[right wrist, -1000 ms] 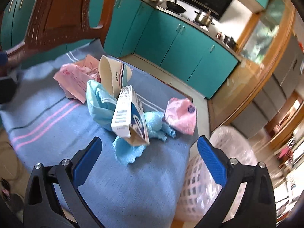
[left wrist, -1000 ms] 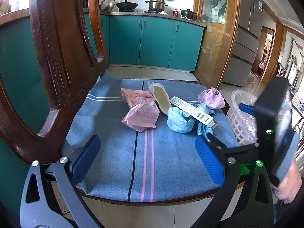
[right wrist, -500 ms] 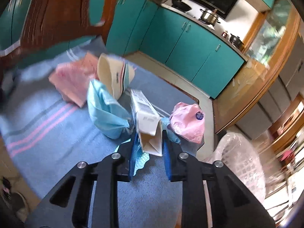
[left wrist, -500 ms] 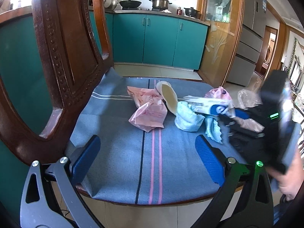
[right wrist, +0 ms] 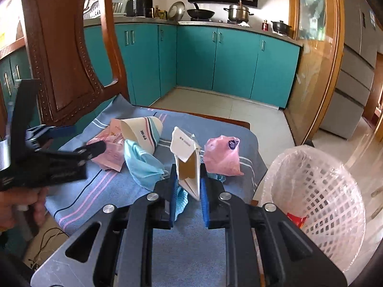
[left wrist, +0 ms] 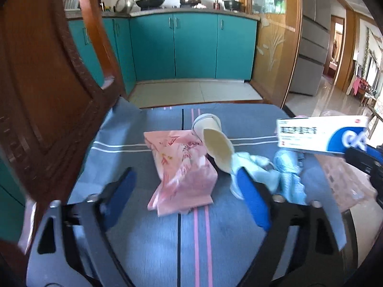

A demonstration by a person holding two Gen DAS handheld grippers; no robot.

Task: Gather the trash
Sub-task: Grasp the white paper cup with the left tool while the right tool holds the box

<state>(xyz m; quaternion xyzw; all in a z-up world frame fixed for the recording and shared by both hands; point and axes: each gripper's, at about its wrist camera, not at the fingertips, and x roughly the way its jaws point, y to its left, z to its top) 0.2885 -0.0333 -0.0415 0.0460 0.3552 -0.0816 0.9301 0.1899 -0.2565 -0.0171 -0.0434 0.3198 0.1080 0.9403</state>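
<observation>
Right gripper [right wrist: 188, 191]: its blue pads pinch the lower end of a white carton box [right wrist: 188, 165], and the jaws are closing tighter on it; the box stands tilted with its open flap end toward the camera.
White carton box, from the left wrist view: it hangs at the right edge, lifted clear of the cloth, its blue-and-white printed side [left wrist: 320, 135] facing the camera.
Left gripper [left wrist: 189, 196]: pads spread wide and closing, with nothing pressed between them; the pink plastic bag [left wrist: 184, 167] lies in the gap ahead, untouched by either pad.
Left gripper, from the right wrist view: it comes in from the left [right wrist: 79, 140], its near finger just above the pink plastic bag, a hand [right wrist: 16, 205] gripping its handle.
Paper cup [right wrist: 141, 131]: on its side, mouth toward the left, resting against the pink plastic bag and the blue face mask [right wrist: 142, 165].
Blue face mask: crumpled on the cloth, just left of the right gripper's pads.
Knotted pink bag [right wrist: 223, 156]: a second, bunched bag, near the cloth's right edge, just beyond the held box.
Striped blue cloth [left wrist: 191, 239]: covers the wooden chair's seat and carries all the trash.
Wooden chair back [right wrist: 64, 55]: rises on the left of the seat.
Waste basket [right wrist: 330, 196]: white lattice with a clear liner, standing on the floor just right of the chair; something red lies in its bottom.
</observation>
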